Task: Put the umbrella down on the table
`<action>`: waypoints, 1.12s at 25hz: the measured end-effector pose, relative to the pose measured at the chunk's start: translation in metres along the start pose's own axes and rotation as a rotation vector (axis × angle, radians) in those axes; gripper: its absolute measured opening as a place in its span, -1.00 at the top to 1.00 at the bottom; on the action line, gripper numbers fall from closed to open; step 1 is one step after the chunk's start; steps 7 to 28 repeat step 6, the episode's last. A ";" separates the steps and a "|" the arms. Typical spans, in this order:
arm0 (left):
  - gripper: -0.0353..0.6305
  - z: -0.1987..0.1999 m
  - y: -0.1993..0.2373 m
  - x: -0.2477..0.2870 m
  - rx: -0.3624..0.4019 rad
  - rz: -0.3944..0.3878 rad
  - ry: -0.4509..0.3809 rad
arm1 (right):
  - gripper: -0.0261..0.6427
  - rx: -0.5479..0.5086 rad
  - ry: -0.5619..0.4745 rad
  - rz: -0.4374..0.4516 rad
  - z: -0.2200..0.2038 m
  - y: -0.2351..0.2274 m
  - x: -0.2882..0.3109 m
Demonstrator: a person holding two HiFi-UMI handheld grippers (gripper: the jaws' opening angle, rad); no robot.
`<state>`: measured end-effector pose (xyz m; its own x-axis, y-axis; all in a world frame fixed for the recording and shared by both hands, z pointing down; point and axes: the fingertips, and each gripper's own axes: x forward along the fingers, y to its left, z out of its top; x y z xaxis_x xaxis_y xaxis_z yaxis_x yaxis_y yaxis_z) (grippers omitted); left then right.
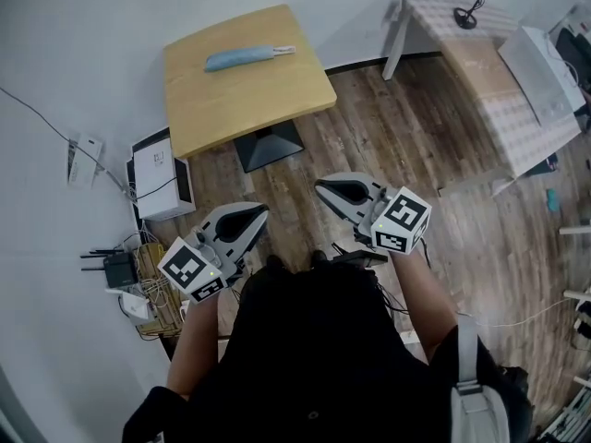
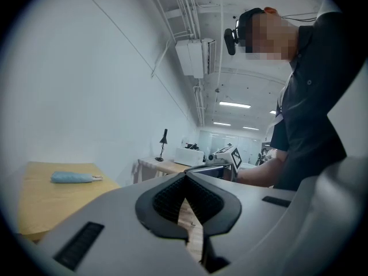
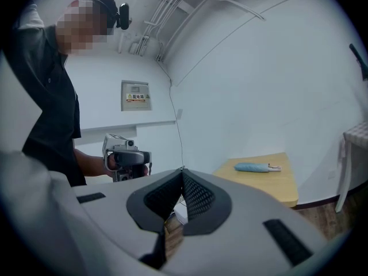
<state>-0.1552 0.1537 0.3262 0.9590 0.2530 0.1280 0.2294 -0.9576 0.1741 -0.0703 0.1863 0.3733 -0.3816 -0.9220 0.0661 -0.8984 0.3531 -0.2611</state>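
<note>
Crate-like tan box (image 1: 157, 295) is sitting on the floor by the wall at lower left, with cables spilling over it; its contents are too tangled to tell. Black router (image 1: 115, 268) is sitting just beside it. White boxy unit (image 1: 159, 173) is standing farther along the wall, near the foot of the surface (image 1: 277, 95).

That surface is showing a square yellow wood top on a black pedestal base (image 1: 268, 146). Umbrella (image 1: 247, 57), folded and light blue, is lying flat on the far half of the top, handle end pointing right in the head view.

Left tongs (image 2: 185, 176) are sitting closed tip to tip and gripping nothing. Right tongs (image 3: 182, 171) are doing the same: pinched together, empty. The person is holding both out over the wood-plank floor (image 1: 397, 146), well apart from the umbrella.

Second surface (image 1: 517, 109) is standing at the right under a checked cloth, carrying a black desk lamp (image 1: 473, 3) and a white flat device (image 1: 537, 67). White walls are running round the room. Ceiling pipes and a white air unit (image 2: 194, 56) are showing in the left gripper view. A wall panel (image 3: 136, 95) with a red label is showing in the right gripper view.
</note>
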 end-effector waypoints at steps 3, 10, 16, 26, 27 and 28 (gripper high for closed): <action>0.86 -0.009 -0.008 0.017 -0.012 -0.007 0.019 | 0.87 0.022 0.002 -0.035 -0.009 -0.017 -0.015; 0.86 -0.018 -0.018 0.034 -0.020 -0.027 0.041 | 0.87 0.040 -0.001 -0.067 -0.016 -0.030 -0.029; 0.86 -0.018 -0.018 0.034 -0.020 -0.027 0.041 | 0.87 0.040 -0.001 -0.067 -0.016 -0.030 -0.029; 0.86 -0.018 -0.018 0.034 -0.020 -0.027 0.041 | 0.87 0.040 -0.001 -0.067 -0.016 -0.030 -0.029; 0.86 -0.018 -0.018 0.034 -0.020 -0.027 0.041 | 0.87 0.040 -0.001 -0.067 -0.016 -0.030 -0.029; 0.86 -0.018 -0.018 0.034 -0.020 -0.027 0.041 | 0.87 0.040 -0.001 -0.067 -0.016 -0.030 -0.029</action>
